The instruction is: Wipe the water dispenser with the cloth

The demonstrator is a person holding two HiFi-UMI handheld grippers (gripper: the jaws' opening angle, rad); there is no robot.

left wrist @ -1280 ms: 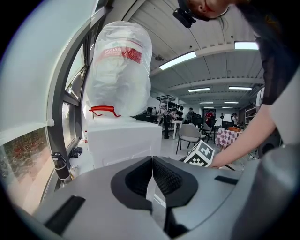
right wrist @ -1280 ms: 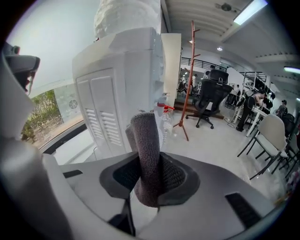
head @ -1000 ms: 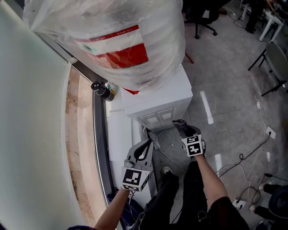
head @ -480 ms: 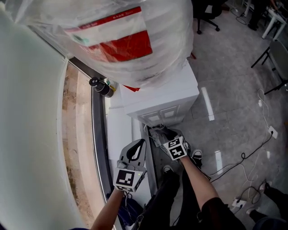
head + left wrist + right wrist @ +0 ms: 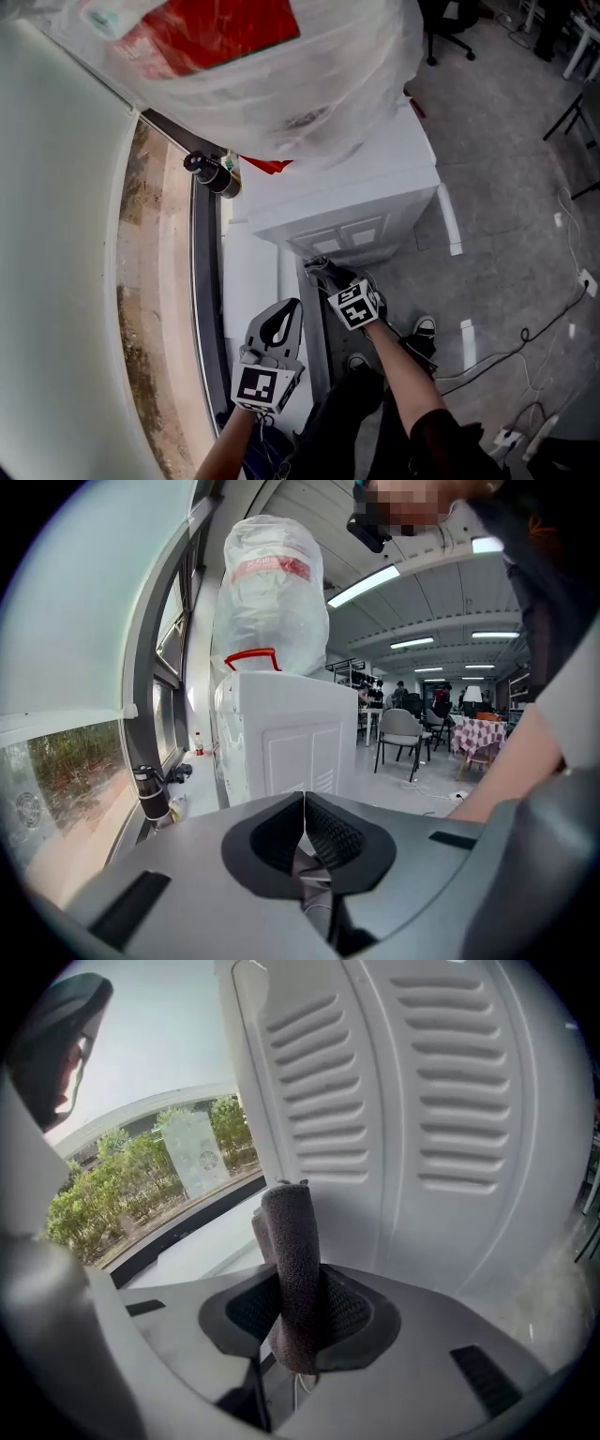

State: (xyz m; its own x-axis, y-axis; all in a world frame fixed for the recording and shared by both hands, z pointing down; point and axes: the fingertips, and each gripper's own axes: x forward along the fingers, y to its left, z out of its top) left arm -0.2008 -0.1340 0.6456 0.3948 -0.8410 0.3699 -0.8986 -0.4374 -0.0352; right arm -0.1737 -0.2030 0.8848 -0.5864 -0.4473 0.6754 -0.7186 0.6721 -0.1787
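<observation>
The left gripper (image 5: 294, 306) and right gripper (image 5: 317, 269) are grey shells with black ribbed jaws, a black-and-white marker cube (image 5: 257, 387) behind each. The person wears black trousers (image 5: 345, 414) and a white-soled dark shoe (image 5: 424, 329).

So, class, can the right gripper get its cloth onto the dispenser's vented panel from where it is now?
Probably yes: the right gripper, shut on the cloth, faces the vented side of the water dispenser with nothing between them.

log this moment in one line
right gripper: jaws shut on cloth | cloth: upright, close to water dispenser, contact unclear | left gripper: jaws together, empty
</observation>
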